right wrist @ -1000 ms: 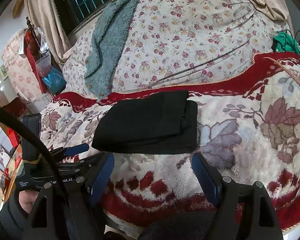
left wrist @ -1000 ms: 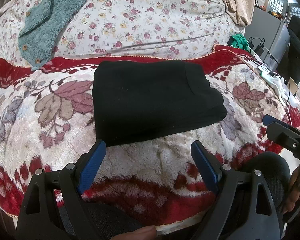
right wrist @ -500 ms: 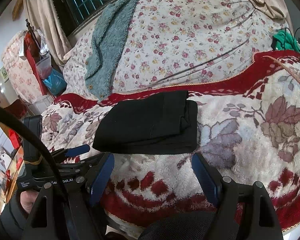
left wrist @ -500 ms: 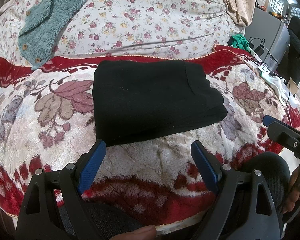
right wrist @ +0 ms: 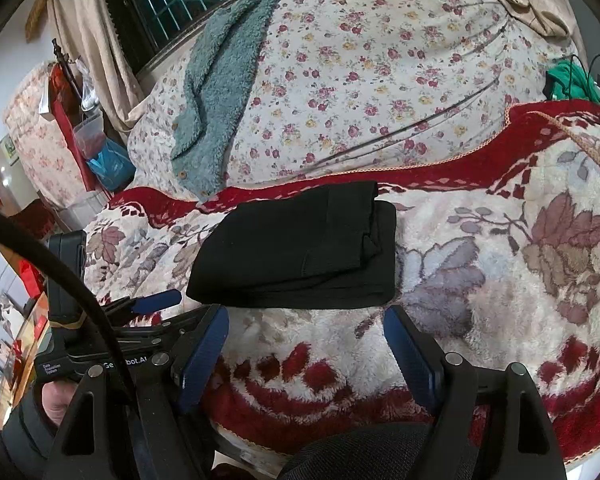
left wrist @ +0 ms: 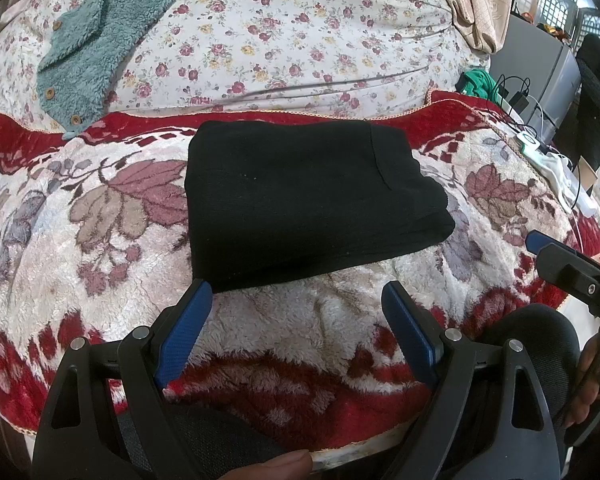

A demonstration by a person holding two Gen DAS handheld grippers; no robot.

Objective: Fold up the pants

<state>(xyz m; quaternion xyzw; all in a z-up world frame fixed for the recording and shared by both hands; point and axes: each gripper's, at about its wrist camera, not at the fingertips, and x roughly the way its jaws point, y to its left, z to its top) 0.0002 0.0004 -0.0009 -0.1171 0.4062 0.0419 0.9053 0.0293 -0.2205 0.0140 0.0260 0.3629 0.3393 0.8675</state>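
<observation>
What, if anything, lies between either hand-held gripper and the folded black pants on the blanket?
Nothing visible. Only bare plush blanket separates the open left hand-held gripper from the folded black pants; the same holds for the open right hand-held gripper. The teal fleece garment lies beyond the pants on the floral quilt.

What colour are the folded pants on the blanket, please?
Plain black pants; clearest in the left wrist view.
</observation>
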